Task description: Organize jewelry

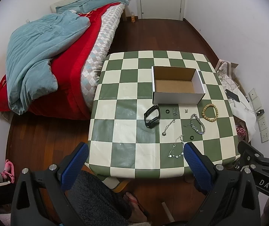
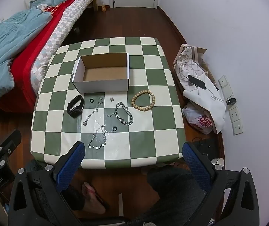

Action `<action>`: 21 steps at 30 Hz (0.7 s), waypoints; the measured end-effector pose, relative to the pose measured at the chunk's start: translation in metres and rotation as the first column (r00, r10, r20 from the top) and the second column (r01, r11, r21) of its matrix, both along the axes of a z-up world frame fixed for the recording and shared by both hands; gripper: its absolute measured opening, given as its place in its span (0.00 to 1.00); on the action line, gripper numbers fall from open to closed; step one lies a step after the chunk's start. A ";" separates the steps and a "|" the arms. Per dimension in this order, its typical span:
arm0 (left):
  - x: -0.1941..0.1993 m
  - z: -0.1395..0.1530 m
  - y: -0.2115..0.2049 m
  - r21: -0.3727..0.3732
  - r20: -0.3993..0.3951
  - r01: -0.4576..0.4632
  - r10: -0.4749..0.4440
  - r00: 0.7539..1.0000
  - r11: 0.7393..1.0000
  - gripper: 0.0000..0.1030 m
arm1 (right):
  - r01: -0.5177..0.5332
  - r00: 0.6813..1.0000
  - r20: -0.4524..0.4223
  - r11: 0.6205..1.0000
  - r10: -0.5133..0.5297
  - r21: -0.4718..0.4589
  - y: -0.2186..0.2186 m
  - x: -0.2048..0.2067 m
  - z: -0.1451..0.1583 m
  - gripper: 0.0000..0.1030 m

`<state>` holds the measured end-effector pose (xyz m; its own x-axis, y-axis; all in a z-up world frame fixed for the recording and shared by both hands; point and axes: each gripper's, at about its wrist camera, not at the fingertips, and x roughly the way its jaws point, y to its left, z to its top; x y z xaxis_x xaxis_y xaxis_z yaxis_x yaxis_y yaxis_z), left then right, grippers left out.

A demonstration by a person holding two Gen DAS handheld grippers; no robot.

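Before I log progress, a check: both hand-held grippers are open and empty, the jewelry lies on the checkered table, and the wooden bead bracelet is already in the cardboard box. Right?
Not quite. The cardboard box is empty; the wooden bead bracelet lies on the checkered table beside it, as the right wrist view shows. The rest holds: left hand-held gripper and right hand-held gripper are open and empty.
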<state>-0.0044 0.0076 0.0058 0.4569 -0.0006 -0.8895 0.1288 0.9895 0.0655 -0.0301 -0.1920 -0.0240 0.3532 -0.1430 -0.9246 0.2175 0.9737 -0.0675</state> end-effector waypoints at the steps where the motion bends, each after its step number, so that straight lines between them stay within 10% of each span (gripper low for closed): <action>1: -0.001 -0.001 -0.001 0.000 0.000 0.000 0.000 1.000 1.000 1.00 | -0.001 1.000 0.001 1.000 0.001 0.000 0.000 0.000 0.001 1.00; 21: -0.004 0.011 -0.009 -0.006 0.013 0.014 -0.014 1.000 1.000 1.00 | -0.010 1.000 0.005 1.000 0.010 -0.001 0.003 -0.002 0.005 1.00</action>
